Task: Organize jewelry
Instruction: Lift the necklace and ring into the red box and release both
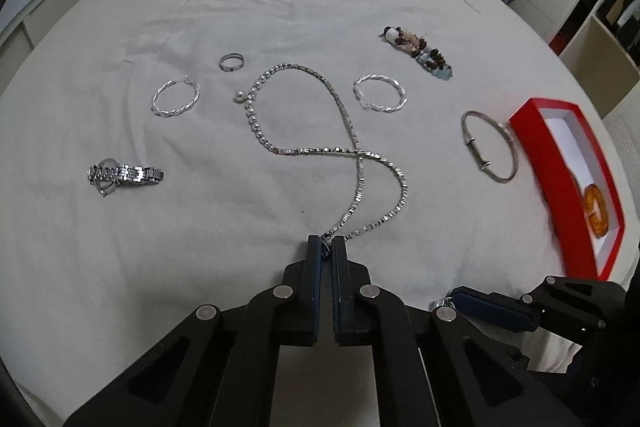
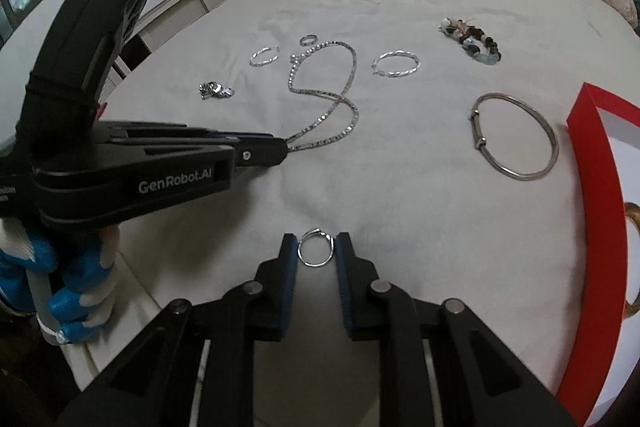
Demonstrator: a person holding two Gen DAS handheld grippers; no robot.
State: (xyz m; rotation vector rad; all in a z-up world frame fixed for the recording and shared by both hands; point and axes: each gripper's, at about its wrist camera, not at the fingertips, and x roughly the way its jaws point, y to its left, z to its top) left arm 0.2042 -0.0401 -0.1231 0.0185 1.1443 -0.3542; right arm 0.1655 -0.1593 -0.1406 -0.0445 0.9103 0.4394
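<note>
A silver chain necklace [image 1: 320, 151] with a pearl section lies looped on the grey bedsheet [image 1: 180, 239]. My left gripper [image 1: 326, 245] is shut on its near end, by the clasp. In the right wrist view the left gripper [image 2: 286, 147] reaches in from the left, pinching that necklace [image 2: 340, 99] end. My right gripper [image 2: 316, 247] rests on the sheet with its blue pads against both sides of a small silver ring [image 2: 316, 264]. The left wrist view shows the right gripper [image 1: 442, 303] at lower right with the ring [image 1: 438, 303] at its tip.
A red box [image 1: 536, 155] with a white lining and an amber piece [image 1: 596, 211] sits at the right. A bangle [image 1: 478, 153] lies beside it. Two hoop earrings [image 1: 168, 113] [image 1: 384, 108], a band ring [image 1: 231, 68], a watch [image 1: 124, 175] and a beaded bracelet [image 1: 420, 53] lie scattered beyond.
</note>
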